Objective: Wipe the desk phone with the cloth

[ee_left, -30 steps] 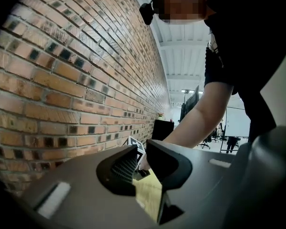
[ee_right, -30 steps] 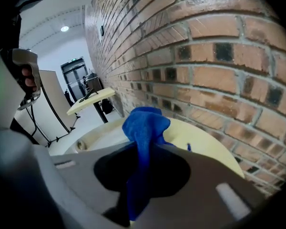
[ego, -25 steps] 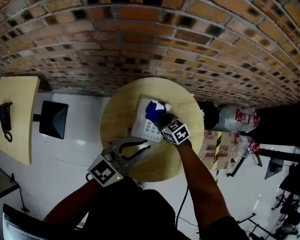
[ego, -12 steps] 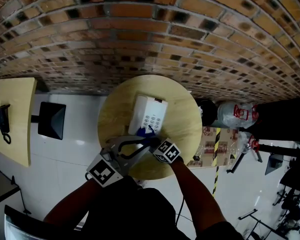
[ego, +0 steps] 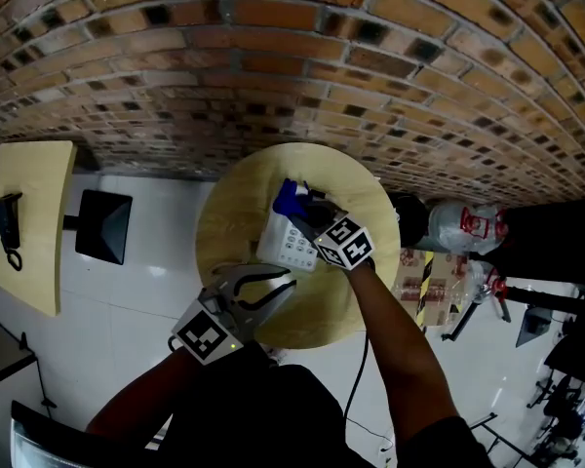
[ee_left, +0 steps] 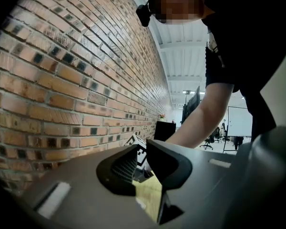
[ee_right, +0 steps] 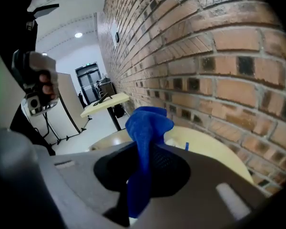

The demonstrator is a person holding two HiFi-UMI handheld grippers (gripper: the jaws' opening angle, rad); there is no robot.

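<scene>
A white desk phone [ego: 286,245] lies on the round wooden table [ego: 232,224]. My right gripper [ego: 303,210] hovers over the phone's far end, shut on a blue cloth [ego: 287,199] that bunches up past its fingers. In the right gripper view the cloth [ee_right: 148,123] hangs between the jaws of that gripper [ee_right: 144,152] and hides most of the phone. My left gripper [ego: 289,285] rests level above the table's near edge, short of the phone. Its tips meet with nothing between them. In its own view the left gripper [ee_left: 143,151] points toward the right forearm [ee_left: 205,113].
A brick wall [ego: 273,66] runs close behind the table. At the left stand a second yellow table [ego: 34,261] with a black phone [ego: 8,220] and a dark square object [ego: 103,227]. A large water bottle [ego: 460,228] and boxes lie on the white floor at the right.
The right gripper drew the cloth back along the phone to its near end, then returned to the far end, slightly higher. The left gripper has not moved.
</scene>
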